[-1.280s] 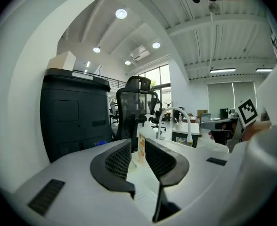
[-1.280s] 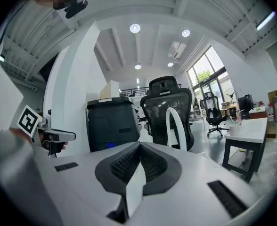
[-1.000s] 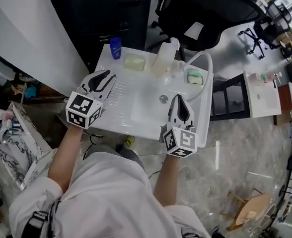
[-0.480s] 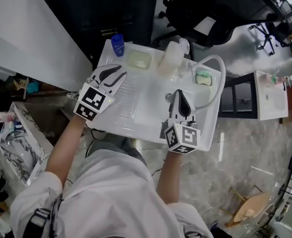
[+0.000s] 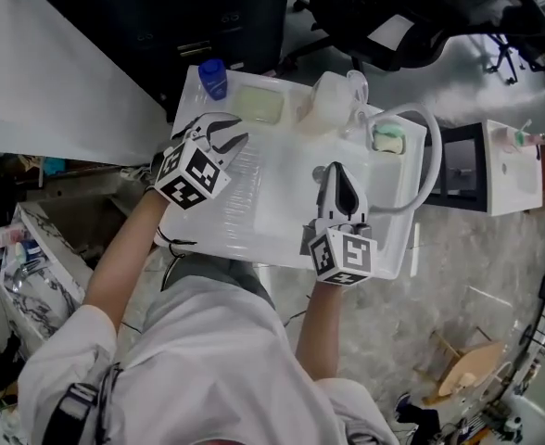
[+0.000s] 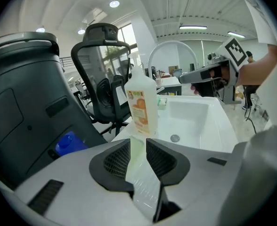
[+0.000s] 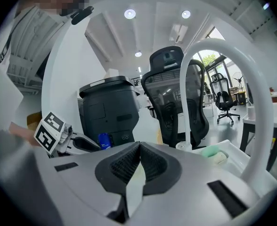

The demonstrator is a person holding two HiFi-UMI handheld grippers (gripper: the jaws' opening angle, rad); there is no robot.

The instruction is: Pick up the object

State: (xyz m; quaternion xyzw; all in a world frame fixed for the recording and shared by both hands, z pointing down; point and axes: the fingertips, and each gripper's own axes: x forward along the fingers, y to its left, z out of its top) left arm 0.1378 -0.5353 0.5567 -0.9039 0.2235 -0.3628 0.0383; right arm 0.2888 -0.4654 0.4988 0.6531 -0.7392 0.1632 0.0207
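A white sink unit (image 5: 254, 225) holds a pale green soap bar (image 5: 259, 109) in a dish at its back left. A translucent bottle with an orange label (image 5: 328, 105) (image 6: 141, 105) stands beside it, and a blue-capped bottle (image 5: 213, 77) (image 6: 65, 142) sits at the far left corner. My left gripper (image 5: 231, 135) (image 6: 137, 145) is open just short of the soap dish, with pale green showing in the gap between its jaws. Over the basin (image 6: 190, 121), my right gripper (image 5: 335, 172) (image 7: 138, 147) is shut and holds nothing.
A white arched faucet (image 5: 421, 156) (image 7: 251, 93) curves over the right side, next to a green sponge (image 5: 386, 139) (image 7: 214, 153). A black office chair (image 5: 384, 17) and a dark cabinet (image 6: 20, 93) stand behind the sink. Another white unit (image 5: 513, 165) is at the right.
My left gripper has moved forward along the sink's left side toward the soap dish. The right gripper stays shut over the basin.
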